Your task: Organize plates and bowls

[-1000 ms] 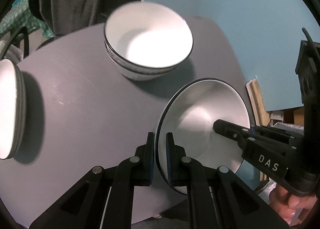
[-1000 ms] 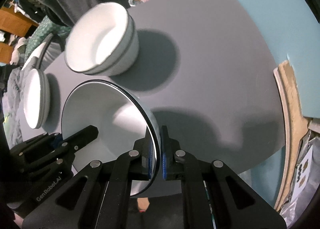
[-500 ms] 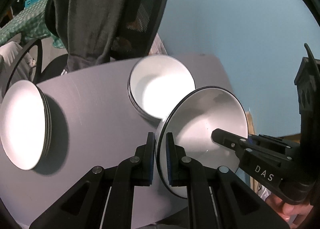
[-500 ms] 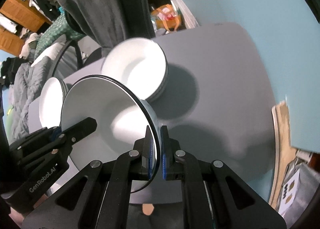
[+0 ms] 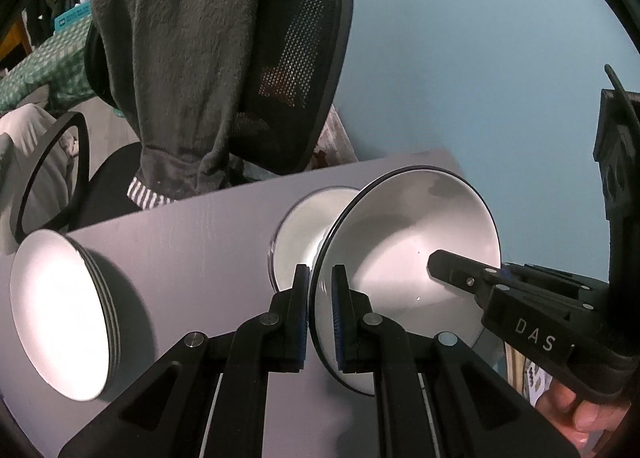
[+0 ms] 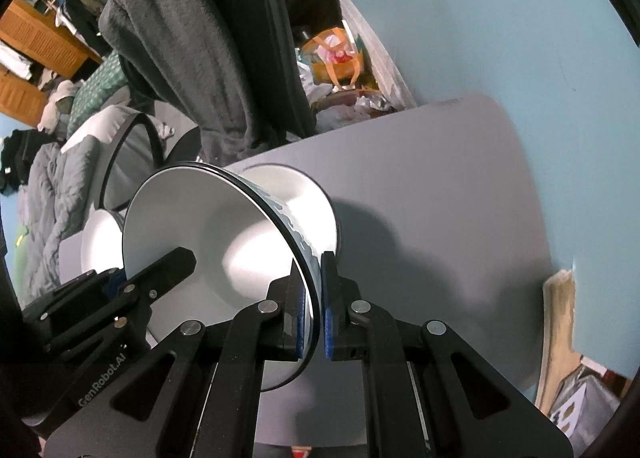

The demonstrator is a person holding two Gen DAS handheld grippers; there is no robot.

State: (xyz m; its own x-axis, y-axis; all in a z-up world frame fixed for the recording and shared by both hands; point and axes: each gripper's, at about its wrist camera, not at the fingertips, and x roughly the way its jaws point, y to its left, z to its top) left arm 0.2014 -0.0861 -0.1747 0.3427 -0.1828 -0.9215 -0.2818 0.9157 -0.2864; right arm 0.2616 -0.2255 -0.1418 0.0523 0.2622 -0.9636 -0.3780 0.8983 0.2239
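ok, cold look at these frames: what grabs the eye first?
The white bowl held in mid-air, its dark rim pinched on opposite sides by the left gripper and right gripper. Just behind it sits a stack of bowls on the grey table, with a plate stack at the left.

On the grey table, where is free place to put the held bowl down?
Free: the table between the bowl stack and the blue wall, and the strip between the plates and that stack. Crowded: the near side, where both tools grip the held bowl.
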